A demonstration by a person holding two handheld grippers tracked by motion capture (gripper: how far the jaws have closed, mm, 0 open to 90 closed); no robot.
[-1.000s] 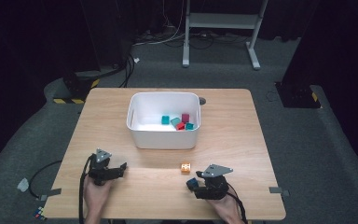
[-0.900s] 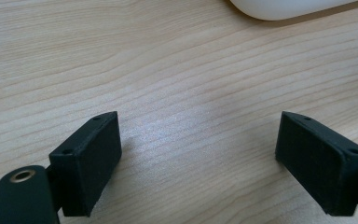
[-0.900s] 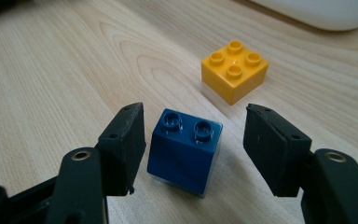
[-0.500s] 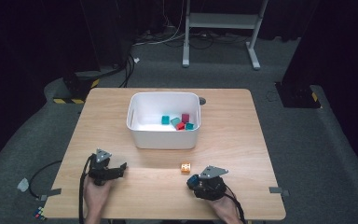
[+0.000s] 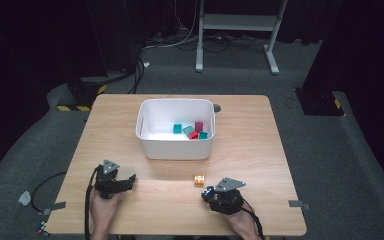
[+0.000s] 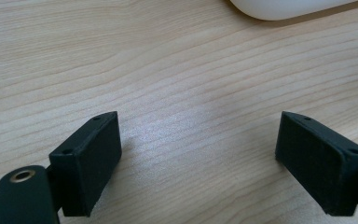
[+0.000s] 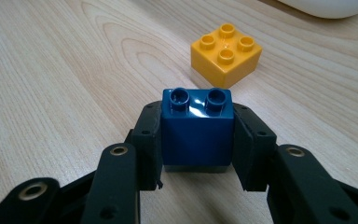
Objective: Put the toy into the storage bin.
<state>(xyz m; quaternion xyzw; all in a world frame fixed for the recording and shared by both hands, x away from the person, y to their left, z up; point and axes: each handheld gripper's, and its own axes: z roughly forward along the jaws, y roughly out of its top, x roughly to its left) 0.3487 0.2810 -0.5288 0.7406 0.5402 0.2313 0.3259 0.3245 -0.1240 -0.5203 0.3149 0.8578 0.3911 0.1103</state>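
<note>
No writing shows. Right claw (image 7: 196, 140) has just been closing, pinching one blue brick (image 7: 196, 128); one yellow brick (image 7: 226, 54) just beyond. Left claw (image 6: 200, 158) spread.

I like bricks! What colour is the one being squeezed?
Dark blue brick, best in the right gripper view.

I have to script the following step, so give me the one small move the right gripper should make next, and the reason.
Probably lift it straight up. The right gripper has just been closing, and its pads now sit against both sides of the blue brick, which stands on the table. The yellow brick lies close ahead, so rising first avoids knocking it on the way to the white bin.
</note>
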